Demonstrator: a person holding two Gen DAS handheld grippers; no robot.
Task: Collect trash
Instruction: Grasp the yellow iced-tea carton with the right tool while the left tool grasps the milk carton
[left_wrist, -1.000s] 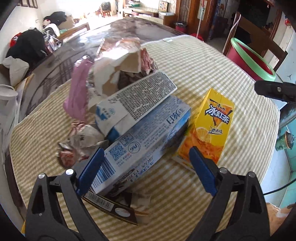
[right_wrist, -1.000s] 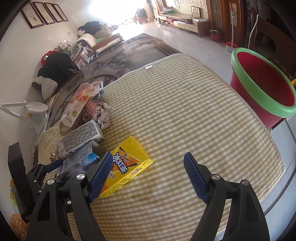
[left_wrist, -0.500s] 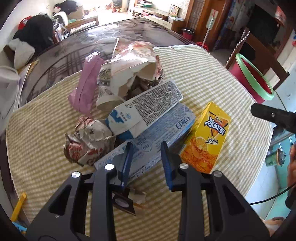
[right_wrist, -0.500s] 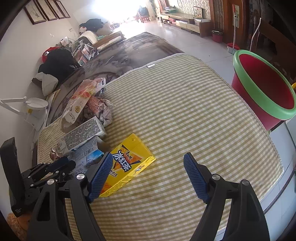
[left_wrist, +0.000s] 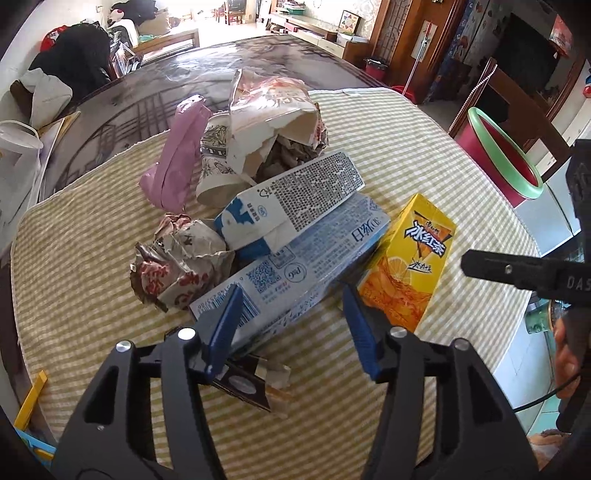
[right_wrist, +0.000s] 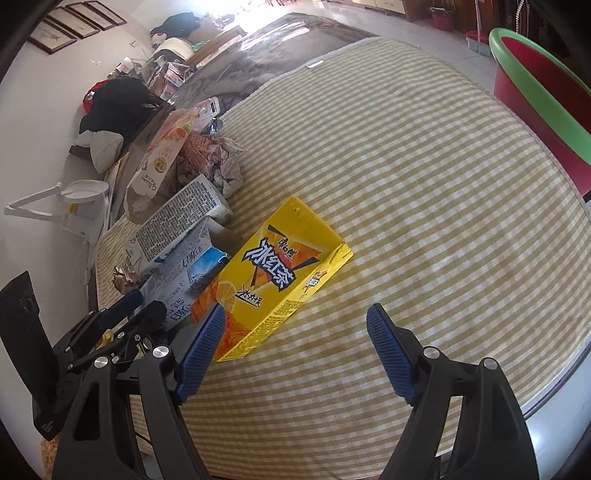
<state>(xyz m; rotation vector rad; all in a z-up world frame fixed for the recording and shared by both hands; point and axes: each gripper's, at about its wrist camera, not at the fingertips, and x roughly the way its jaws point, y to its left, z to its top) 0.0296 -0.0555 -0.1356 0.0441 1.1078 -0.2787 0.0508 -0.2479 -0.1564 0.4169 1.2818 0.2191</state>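
On the checked cloth of the bench (left_wrist: 92, 266), the left gripper (left_wrist: 291, 328), jaws just reopening, half-spread and empty, straddles the end of a long blue-white carton (left_wrist: 295, 269) marked "P&G". It could drag the pile. Right gripper (right_wrist: 295, 354), jaws spread, nears the yellow iced-tea carton (right_wrist: 280, 280).

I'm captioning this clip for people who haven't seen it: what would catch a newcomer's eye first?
The bright yellow juice carton lying on the checked tablecloth, just ahead of the open right gripper. Next, the heap of torn wrappers and the blue-and-white box beside it, under the left gripper. Beyond the table's edge stands a red bin with a green rim.
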